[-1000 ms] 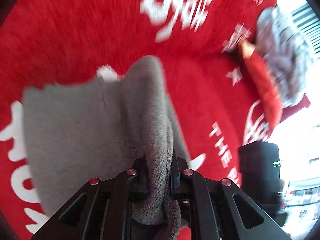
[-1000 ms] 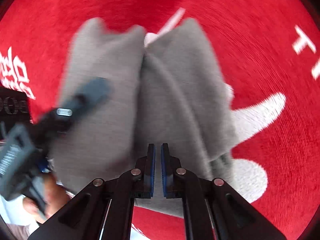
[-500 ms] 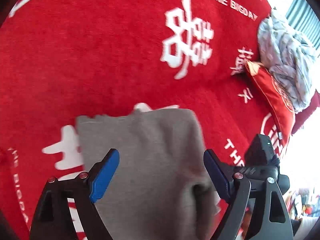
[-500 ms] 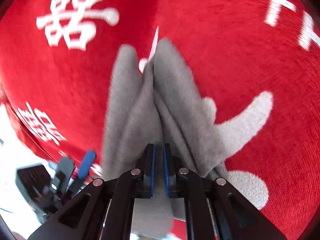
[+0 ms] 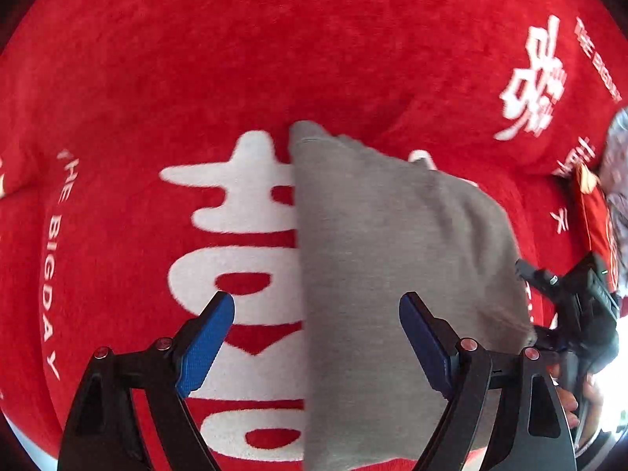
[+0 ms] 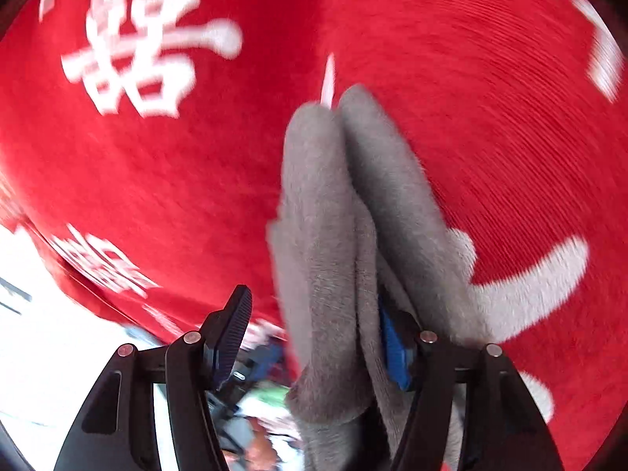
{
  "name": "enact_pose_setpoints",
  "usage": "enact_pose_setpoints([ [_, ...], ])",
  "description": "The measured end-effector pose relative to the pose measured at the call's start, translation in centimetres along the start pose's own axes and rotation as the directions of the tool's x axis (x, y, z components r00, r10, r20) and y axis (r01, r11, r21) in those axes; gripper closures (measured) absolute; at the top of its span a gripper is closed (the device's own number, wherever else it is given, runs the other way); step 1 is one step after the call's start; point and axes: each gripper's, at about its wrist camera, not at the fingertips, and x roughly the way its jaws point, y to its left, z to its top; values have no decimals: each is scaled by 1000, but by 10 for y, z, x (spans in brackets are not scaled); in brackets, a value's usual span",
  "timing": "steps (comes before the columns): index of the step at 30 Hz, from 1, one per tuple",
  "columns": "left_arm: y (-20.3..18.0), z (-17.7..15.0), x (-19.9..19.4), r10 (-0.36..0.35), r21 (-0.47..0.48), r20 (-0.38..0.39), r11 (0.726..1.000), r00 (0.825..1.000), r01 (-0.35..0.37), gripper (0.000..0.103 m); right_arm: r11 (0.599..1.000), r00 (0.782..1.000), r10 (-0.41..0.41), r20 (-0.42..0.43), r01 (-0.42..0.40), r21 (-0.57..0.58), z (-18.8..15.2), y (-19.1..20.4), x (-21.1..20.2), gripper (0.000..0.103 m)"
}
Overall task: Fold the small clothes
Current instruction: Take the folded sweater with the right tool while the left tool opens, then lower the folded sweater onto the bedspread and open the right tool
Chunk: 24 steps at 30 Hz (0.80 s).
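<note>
A small grey knit garment lies folded in a long strip on the red blanket. My left gripper hangs above its near end, pointing steeply down, open wide, its blue pads clear of the cloth. In the right wrist view the grey garment runs bunched between the fingers of my right gripper. Its jaws are opening: the cloth still leans on the right pad, and the left pad stands clear of it. The right gripper also shows at the left view's right edge.
The blanket carries large white characters and lettering. A red cushion and a crumpled pale patterned cloth lie at the far right. The blanket's edge drops to a bright floor at lower left. A hand holds the right gripper.
My left gripper let go of the grey fold, opened wide and swung left over the laid-down garment. The right jaws, shut on the fold before, have parted.
</note>
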Motion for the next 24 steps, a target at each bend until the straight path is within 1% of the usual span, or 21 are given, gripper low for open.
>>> enact_pose_setpoints([
  [1,4,-1,2,-2,-19,-4,1000,1000,2,16,984,991,-137,-5,135,-117,-1,18,3,84],
  [2,6,-2,3,-5,-28,-4,1000,1000,5,16,945,971,-239,16,237,-224,-4,34,5,89],
  [3,6,-3,3,-9,-31,-8,999,1000,8,16,899,954,-296,38,292,-327,-9,53,7,89],
  [4,4,-4,4,-6,-23,-12,1000,1000,6,16,865,948,-315,52,309,-396,-13,67,8,89],
  [6,-4,-7,5,23,15,9,1000,1000,-23,16,818,944,-321,81,319,-478,-19,86,5,89],
  [7,-7,-8,6,35,30,16,999,999,-35,16,804,940,-326,98,330,-494,-19,91,2,89],
  [8,-12,-7,9,45,51,21,998,999,-46,16,801,938,-332,103,338,-494,-19,91,-1,89],
  [10,-16,-10,17,73,74,18,995,997,-74,16,801,924,-366,108,372,-469,-15,77,-6,89],
  [11,-16,-12,22,81,79,13,994,997,-81,16,794,910,-402,103,402,-455,-8,70,-1,89],
  [13,-16,-15,30,81,88,2,993,997,-81,16,779,885,-461,68,440,-447,2,48,10,89],
  [14,-16,-17,32,74,92,-3,993,997,-74,16,782,878,-475,60,453,-429,5,39,12,84],
  [16,-15,-18,30,80,98,2,992,997,-79,16,801,882,-464,82,457,-387,8,34,3,78],
  [19,-14,-20,24,99,140,11,985,995,-99,16,784,853,-499,156,520,-338,3,34,-21,77],
  [22,-14,-22,14,117,165,12,979,993,-117,16,787,844,-504,182,536,-305,-4,41,-40,78],
  [23,-13,-23,11,119,169,11,979,993,-119,16,785,846,-499,190,534,-314,-10,47,-46,80],
  [24,-12,-25,8,116,170,11,978,993,-117,16,789,856,-481,190,517,-332,-16,54,-50,81],
])
